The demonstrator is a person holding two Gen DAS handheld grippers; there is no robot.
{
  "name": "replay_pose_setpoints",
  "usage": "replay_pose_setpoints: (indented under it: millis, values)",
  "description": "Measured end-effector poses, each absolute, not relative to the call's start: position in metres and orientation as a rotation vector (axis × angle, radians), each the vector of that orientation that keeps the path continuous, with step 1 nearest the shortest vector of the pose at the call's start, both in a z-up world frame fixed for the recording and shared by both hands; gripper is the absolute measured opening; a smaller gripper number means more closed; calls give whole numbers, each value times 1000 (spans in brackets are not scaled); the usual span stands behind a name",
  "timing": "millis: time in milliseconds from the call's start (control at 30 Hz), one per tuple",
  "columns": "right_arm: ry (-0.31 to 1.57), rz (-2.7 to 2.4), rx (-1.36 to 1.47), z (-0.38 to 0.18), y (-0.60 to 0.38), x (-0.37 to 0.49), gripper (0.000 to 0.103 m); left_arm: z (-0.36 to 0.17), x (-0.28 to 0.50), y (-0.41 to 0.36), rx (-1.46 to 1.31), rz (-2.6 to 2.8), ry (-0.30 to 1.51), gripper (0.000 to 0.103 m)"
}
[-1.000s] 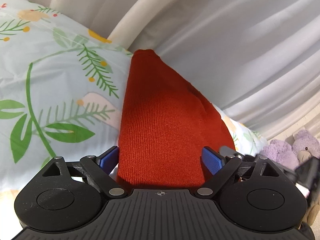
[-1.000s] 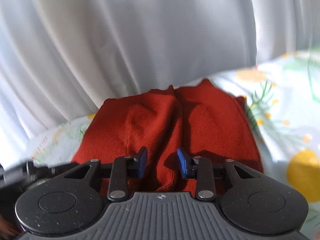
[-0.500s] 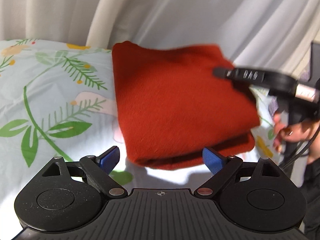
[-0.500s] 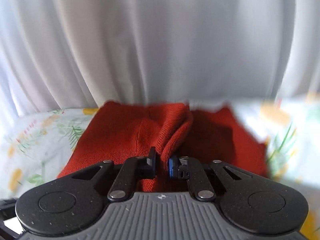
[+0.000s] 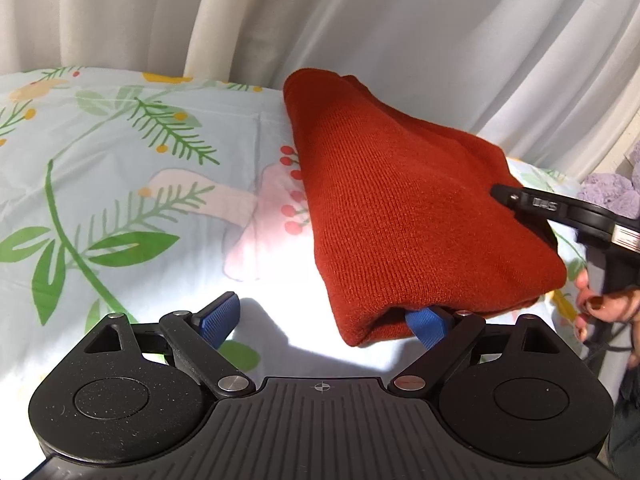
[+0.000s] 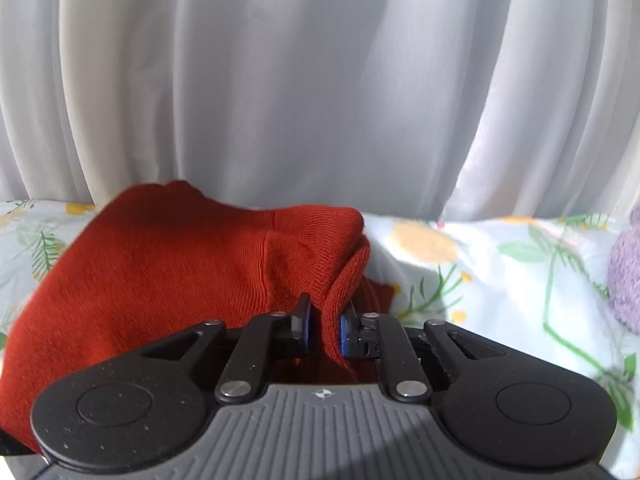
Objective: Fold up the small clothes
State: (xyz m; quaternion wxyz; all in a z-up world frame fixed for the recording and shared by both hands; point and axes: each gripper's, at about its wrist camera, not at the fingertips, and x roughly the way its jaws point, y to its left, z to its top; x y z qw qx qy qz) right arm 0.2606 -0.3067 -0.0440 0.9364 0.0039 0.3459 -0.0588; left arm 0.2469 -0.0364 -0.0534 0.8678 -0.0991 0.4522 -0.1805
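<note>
Only legible-ish text: pale embossed letters on the black finger of the right gripper [image 5: 520,200], seen in the left wrist view, roughly "DAS", partly blurred. A label strip further back on it is unreadable.

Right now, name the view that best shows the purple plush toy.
Left wrist view, though poorly: the purple plush toy sits cut off at the right edge behind the right gripper. The right wrist view shows a blurrier sliver.

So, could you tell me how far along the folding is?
Done: the red knit lies doubled over on the floral sheet. In hand: the right gripper has a fold between its fingers, jaws opening; the left gripper is open. Left: letting go and tidying.
</note>
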Motion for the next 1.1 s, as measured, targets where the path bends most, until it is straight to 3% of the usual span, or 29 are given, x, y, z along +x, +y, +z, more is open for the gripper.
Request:
replay_pose_setpoints:
  millis: [167,333,467,500,533,633,733,867,967,1100]
  values:
    - [678,-131,302,-31,-348,219,37,-52,248,-35,-215,-368,944,94]
    - [708,-8,607,-40,-373,166,51,-50,246,-40,-216,-360,942,94]
    - [741,50,679,-57,-362,163,49,-51,248,-44,-211,-352,950,94]
    - [736,46,684,-60,-361,166,43,-50,248,-44,-205,-347,947,94]
    - [734,35,682,-61,-361,169,24,-49,248,-44,-198,-337,941,94]
    - [680,86,803,-60,-364,168,19,-44,247,-39,-173,-278,912,94]
    - [613,182,1106,-71,-390,157,19,-45,250,-33,-178,-288,930,96]
    - [760,46,986,-87,-397,158,22,-42,249,-22,-167,-313,990,95]
    - [716,14,912,-73,-404,150,37,-28,245,3,-159,-248,966,95]
    - [617,-48,762,-40,-415,150,41,-5,255,26,-153,-12,858,94]
